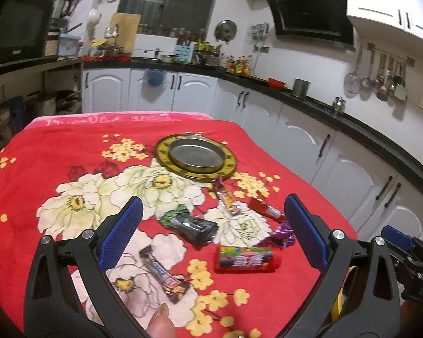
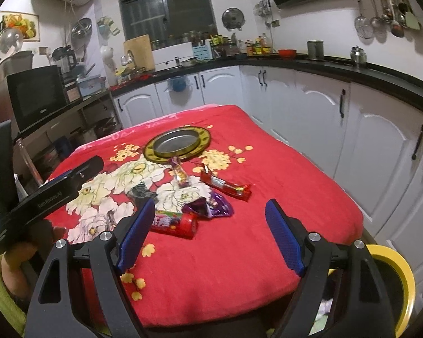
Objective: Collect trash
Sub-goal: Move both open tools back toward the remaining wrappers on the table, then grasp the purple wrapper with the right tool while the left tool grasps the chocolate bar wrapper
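Hovering wide open and empty, both the left hand-held gripper (image 1: 213, 231) and right hand-held gripper (image 2: 210, 235) face wrappers (image 1: 200, 226) scattered on the red-covered worktop (image 1: 42, 169); next, picking one.

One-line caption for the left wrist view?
Open left gripper hovers over candy wrappers beside a round tin tray on a red floral cloth.

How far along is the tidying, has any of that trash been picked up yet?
Nothing looks collected: the round tray is empty. Nothing is in hand; left gripper and right gripper are open above the cloth. All remains: black wrapper, red packet, purple wrapper, others.
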A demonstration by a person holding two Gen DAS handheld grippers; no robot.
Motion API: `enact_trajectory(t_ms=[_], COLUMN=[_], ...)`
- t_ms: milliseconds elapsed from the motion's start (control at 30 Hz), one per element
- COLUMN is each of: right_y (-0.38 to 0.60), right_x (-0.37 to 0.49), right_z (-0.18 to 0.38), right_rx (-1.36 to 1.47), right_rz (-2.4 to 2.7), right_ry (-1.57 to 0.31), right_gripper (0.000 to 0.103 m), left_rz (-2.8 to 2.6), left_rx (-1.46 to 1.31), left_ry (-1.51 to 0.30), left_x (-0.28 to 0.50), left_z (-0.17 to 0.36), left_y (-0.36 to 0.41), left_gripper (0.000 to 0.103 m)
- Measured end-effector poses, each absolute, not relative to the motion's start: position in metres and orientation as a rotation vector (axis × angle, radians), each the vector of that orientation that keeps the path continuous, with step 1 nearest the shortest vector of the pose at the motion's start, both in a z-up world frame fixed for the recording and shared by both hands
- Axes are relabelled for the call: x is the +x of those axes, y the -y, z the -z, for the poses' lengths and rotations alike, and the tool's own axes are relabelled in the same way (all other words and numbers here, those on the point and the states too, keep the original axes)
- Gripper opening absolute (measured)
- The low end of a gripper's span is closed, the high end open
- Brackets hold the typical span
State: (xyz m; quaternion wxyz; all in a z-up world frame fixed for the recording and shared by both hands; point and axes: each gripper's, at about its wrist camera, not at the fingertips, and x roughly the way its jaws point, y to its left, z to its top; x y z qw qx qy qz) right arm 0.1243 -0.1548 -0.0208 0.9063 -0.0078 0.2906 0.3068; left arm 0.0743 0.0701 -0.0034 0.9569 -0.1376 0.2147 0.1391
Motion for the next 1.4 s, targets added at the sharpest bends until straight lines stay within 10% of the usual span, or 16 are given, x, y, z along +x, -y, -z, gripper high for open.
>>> enact_trajectory(t_ms=[767,1400], right_y=[0.083,0.087], right_x=[0.221,0.242], right_z=[0.093,0.116], right_rx=[-0.09,0.025], right_rz=[-0.647,-0.673], right_ry=[-0.856,-0.946], right_gripper=[0.078,0.054], left_rz=[-0.426,-0.394], left_rx=[-0.436,-0.494], left_ry=[-0.685,-0.763], left_x=[0.088,0.089], left_z=[0.073,0.097], left_y=[-0.122,-0.119], left_gripper=[0.09,0.027])
